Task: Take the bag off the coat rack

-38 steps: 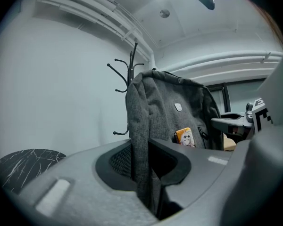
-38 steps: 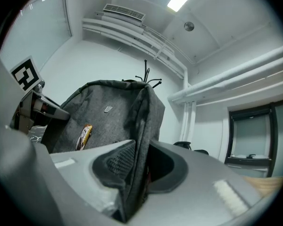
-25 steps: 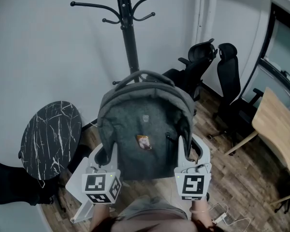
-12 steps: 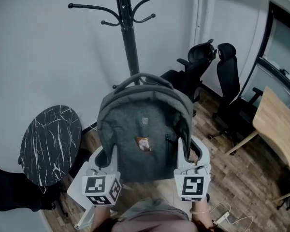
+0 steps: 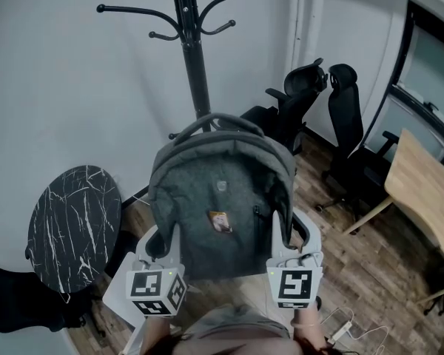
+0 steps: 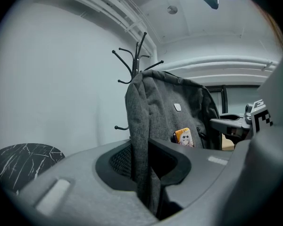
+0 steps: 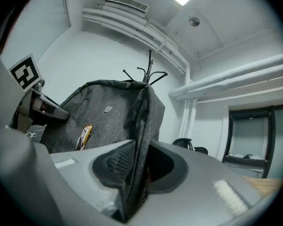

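Note:
A grey backpack (image 5: 220,198) with a small orange badge hangs upright in front of me, clear of the black coat rack (image 5: 192,58) that stands behind it by the wall. My left gripper (image 5: 165,244) is shut on the bag's left side edge. In the left gripper view the grey fabric (image 6: 144,126) runs down between the jaws of the left gripper (image 6: 145,166). My right gripper (image 5: 287,237) is shut on the right side edge. The right gripper view shows the right gripper (image 7: 137,171) pinching that fabric (image 7: 141,121). The rack's hooks are bare.
A round black marble table (image 5: 74,224) stands at the left, a dark object (image 5: 15,298) below it. Two black office chairs (image 5: 303,98) (image 5: 351,132) sit at the right by the wall. A wooden table (image 5: 422,198) fills the right edge. Cables (image 5: 348,333) lie on the wooden floor.
Both grippers keep their hold on the bag, which stays at the same place in view. The rack, chairs and marble table have drifted slightly left in the head view.

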Available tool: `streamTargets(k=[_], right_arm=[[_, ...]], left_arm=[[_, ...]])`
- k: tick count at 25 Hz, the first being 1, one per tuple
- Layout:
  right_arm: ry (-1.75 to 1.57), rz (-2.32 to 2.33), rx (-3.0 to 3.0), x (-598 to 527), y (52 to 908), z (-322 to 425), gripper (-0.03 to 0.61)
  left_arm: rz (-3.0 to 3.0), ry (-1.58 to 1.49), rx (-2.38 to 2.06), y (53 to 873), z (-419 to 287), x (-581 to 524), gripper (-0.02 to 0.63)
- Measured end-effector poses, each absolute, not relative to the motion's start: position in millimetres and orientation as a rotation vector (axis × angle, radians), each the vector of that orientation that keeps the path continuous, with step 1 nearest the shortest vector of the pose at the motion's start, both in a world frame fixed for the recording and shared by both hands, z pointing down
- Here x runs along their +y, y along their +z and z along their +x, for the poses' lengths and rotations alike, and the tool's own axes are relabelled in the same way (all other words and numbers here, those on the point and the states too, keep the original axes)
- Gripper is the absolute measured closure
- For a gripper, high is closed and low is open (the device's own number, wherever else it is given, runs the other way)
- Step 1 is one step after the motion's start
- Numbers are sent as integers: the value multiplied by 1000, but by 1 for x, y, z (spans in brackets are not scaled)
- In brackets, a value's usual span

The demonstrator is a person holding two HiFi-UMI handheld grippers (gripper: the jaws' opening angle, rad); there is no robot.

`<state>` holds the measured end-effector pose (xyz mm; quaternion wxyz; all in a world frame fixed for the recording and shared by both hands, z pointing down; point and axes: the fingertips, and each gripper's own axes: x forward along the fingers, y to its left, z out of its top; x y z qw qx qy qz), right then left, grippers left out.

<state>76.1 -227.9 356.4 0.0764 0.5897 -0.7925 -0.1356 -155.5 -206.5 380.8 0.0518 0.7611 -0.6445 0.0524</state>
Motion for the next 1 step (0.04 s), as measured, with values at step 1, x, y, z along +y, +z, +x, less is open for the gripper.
streamTargets(k=[1], right_arm=[[-409, 1770, -2373, -229, 356, 75, 505]], left_arm=[[2316, 156, -1958, 381, -157, -208, 535]])
